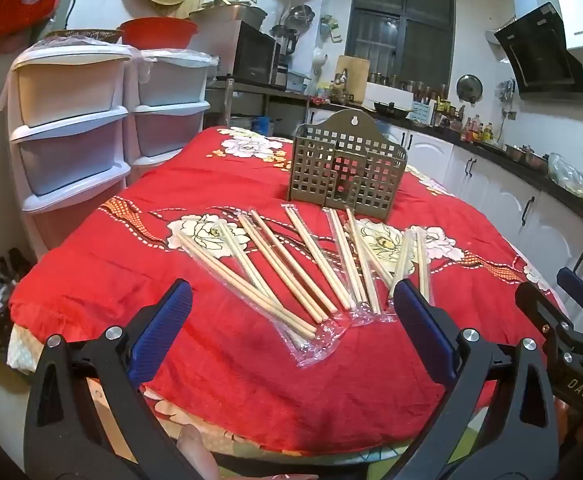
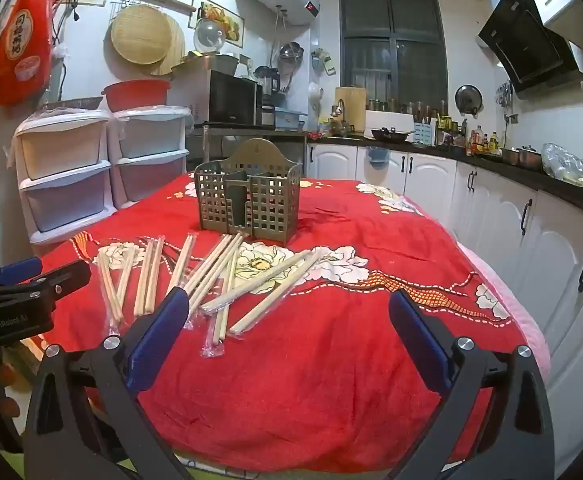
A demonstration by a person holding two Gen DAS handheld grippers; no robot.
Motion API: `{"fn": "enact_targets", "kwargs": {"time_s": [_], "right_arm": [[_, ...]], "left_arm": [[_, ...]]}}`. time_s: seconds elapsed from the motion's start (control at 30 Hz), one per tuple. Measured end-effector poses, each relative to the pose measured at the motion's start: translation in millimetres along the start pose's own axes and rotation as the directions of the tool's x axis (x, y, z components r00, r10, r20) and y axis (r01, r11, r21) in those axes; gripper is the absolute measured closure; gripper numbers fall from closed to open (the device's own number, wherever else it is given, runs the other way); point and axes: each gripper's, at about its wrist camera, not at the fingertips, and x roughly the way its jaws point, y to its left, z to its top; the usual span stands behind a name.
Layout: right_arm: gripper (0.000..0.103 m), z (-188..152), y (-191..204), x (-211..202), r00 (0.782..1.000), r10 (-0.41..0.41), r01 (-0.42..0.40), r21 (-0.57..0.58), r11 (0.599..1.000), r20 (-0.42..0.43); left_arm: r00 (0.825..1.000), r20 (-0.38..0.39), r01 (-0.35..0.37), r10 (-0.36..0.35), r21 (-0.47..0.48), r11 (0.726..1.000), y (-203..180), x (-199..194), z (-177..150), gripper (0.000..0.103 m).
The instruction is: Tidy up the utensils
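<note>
Both grippers, left [image 1: 291,312] and right [image 2: 289,320], wore black arms, ribbed blue pads [image 1: 159,336], silver screws, with white "DAS" lettering.

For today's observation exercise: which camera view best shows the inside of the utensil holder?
The right wrist view: the utensil holder is seen slightly from above, revealing its inner dividers and empty compartments. The left wrist view shows the holder mostly by its front grid wall.

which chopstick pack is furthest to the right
The pack by the white flowers, lying slanted at the row's right end; every other pack lies left of it.
</note>
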Motion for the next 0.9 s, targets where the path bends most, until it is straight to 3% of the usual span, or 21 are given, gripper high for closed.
{"fn": "enact_targets", "kwargs": {"time_s": [0.9], "right_arm": [[0.006, 1.1, 1.6, 1.4, 1.000, -0.001, 0.001, -0.003, 1.000, 0.007]], "left_arm": [[1.000, 0.000, 0.001, -0.001, -0.005, 1.000, 2.8, 2.2, 0.9, 0.011]]}}
